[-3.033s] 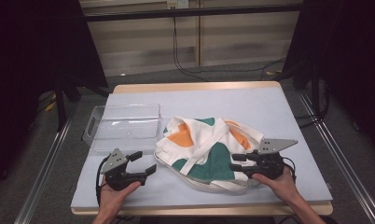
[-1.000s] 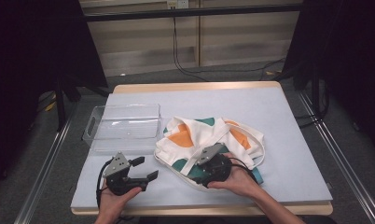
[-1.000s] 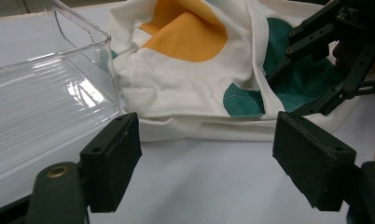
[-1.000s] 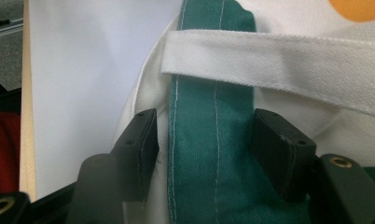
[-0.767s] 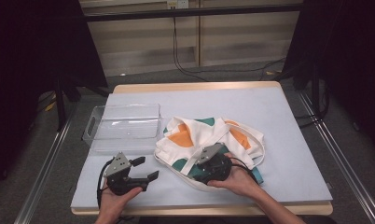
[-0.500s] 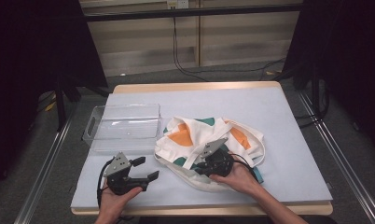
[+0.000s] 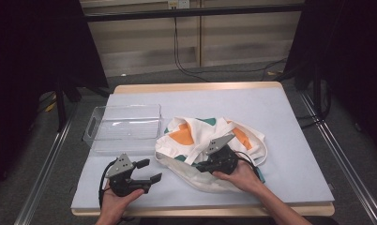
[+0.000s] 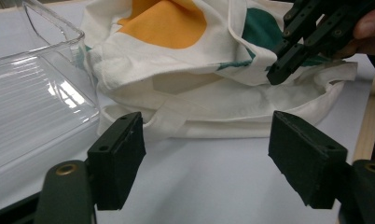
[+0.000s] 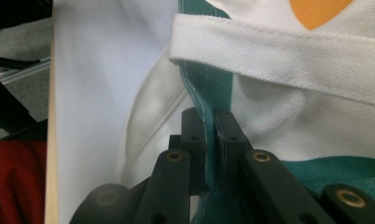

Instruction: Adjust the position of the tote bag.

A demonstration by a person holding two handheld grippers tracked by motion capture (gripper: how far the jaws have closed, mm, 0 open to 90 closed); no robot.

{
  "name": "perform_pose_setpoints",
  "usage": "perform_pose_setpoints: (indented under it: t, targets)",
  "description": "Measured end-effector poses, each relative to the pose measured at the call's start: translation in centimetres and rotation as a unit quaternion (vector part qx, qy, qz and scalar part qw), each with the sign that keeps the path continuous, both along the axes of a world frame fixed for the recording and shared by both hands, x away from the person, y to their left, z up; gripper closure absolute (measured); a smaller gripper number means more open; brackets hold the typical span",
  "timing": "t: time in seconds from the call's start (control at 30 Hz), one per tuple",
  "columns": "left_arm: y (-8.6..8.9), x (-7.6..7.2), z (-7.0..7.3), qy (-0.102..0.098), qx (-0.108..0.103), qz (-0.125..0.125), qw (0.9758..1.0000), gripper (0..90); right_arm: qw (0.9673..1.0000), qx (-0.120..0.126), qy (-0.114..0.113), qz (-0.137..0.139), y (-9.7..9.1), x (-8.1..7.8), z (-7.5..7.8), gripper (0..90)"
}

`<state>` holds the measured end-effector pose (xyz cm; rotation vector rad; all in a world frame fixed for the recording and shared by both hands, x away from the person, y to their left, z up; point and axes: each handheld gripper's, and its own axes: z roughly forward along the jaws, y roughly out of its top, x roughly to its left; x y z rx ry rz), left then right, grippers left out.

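The right claw (image 7: pixel 206 165) has just been closing, and its jaws now pinch a green-edged fold of the cloth bag (image 7: pixel 210 143) between their pads; in the right gripper view the hem runs straight up between the two black jaws, with a white strap (image 9: pixel 288 60) lying across just beyond them. The bag is one piece of cream fabric, crumpled and lying flat on the bench (image 7: pixel 290 122), printed with orange and green patches. It spreads out from the right claw on all sides, mostly ahead of it.

The left claw (image 7: pixel 147 171) stands well open with nothing between its pads, its jaws having eased in slightly; it sits apart from the bag, whose near edge lies just ahead of it in the left gripper view.

Beyond the left claw and beside the bag stands one clear plastic tray (image 7: pixel 123 129), with nothing inside it. The bag's edge touches the tray's near corner.

Two claws, one bag, one tray.
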<state>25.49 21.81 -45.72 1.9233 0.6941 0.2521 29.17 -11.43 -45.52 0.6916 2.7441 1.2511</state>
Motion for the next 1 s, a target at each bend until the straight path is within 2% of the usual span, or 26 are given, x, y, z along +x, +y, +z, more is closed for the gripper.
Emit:
perform_pose_setpoints:
  t: [0.17, 0.23, 0.4, 0.53, 0.63, 0.7, 0.73, 0.9, 0.93, 1.0]
  targets:
    - [-0.1, 0.0, 0.1, -0.007, 0.002, -0.004, 1.0, 29.2, 0.9997, 0.025, 0.0, 0.003, -0.5, 0.1, 0.6, 83.8]
    - [-0.2, -0.1, 0.0, -0.003, -0.005, -0.007, 1.0, 29.0, 0.9995, 0.031, 0.0, 0.004, -0.6, 0.1, 0.9, 83.8]
    - [-0.5, -0.3, 0.1, -0.004, -0.001, -0.016, 0.9999, 32.1, 0.9988, 0.049, -0.003, 0.005, -1.2, 0.2, 1.7, 83.9]
    - [-0.8, -0.4, 0.1, -0.006, 0.001, -0.029, 0.9996, 36.0, 0.9983, 0.057, -0.008, 0.005, -1.5, 0.3, 2.2, 84.0]
    - [-1.0, -0.4, 0.0, -0.007, 0.003, -0.027, 0.9996, 38.0, 0.998, 0.063, -0.01, 0.003, -1.7, 0.3, 2.6, 84.0]
    - [-1.2, -0.5, 0.0, 0.005, 0.0, -0.034, 0.9994, 40.7, 0.9976, 0.068, -0.014, -0.002, -1.9, 0.4, 2.9, 84.0]
    - [-1.3, -0.6, 0.0, 0.004, 0.007, -0.035, 0.9993, 40.7, 0.9974, 0.07, -0.015, 0.0, -2.0, 0.5, 3.0, 84.0]
    - [-1.7, -0.8, 0.3, -0.003, -0.004, -0.042, 0.9991, 40.7, 0.9969, 0.078, -0.014, -0.005, -2.3, 0.5, 3.3, 84.1]
    - [-1.7, -0.8, 0.3, -0.005, 0.002, -0.043, 0.9991, 40.7, 0.9968, 0.079, -0.015, -0.006, -2.3, 0.5, 3.3, 84.1]
    - [-2.0, -0.9, 0.3, -0.003, 0.0, -0.048, 0.9988, 40.9, 0.9966, 0.08, -0.017, -0.008, -2.5, 0.5, 3.5, 84.0]
